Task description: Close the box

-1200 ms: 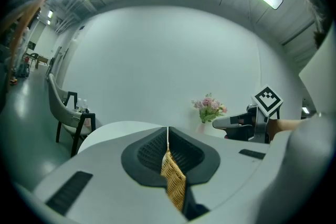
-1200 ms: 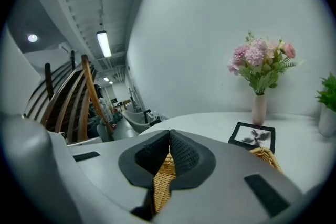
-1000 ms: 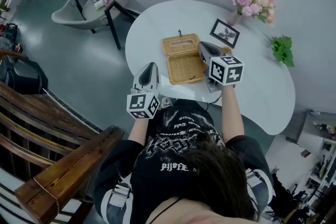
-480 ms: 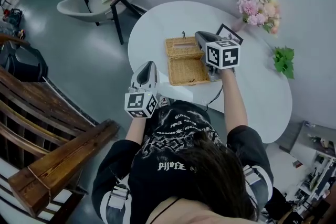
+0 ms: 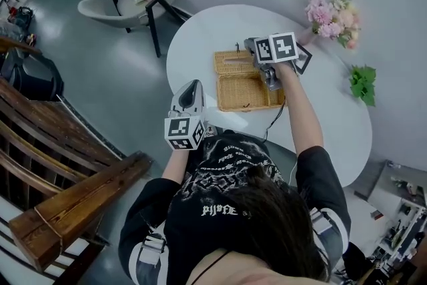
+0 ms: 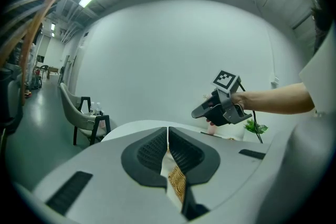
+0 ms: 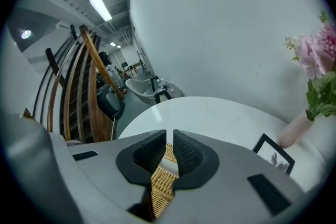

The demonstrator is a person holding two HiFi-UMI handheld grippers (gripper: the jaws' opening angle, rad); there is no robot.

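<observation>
The right tongs (image 5: 252, 47) have travelled from beside the right wall of the box (image 5: 250, 91) to its far side, where they now hang over the opened lid (image 5: 233, 62), nose tipped downward. Their jaws have just been opening. The right gripper view shows them standing a narrow way apart, with woven cane visible through the gap and neither pad pressing on anything, so nothing is pinched. The left tongs (image 5: 191, 87) have kept their place off the near-left edge of the bench (image 5: 200, 30), short of the box, jaws pressed together and empty. To my reading this is the approach to the lid. The right tongs have been brought to the one part that must swing, and the slight parting looks like preparation either to nip its rim or to push it over, though no contact is evident yet. The box is still open, sitting on the left half of the bench close to the near edge, with its lid laid back toward the far edge. How steeply the lid leans I cannot tell. It is a rectangular basket of honey-coloured wicker, tight and ribbed in weave, with shallow straight walls and a small dark loop or catch at the lid's far rim. The bench is smooth, white and rounded. Pink flowers (image 5: 327, 10) and a black picture frame (image 5: 304, 62) stand toward the far-right edge.
</observation>
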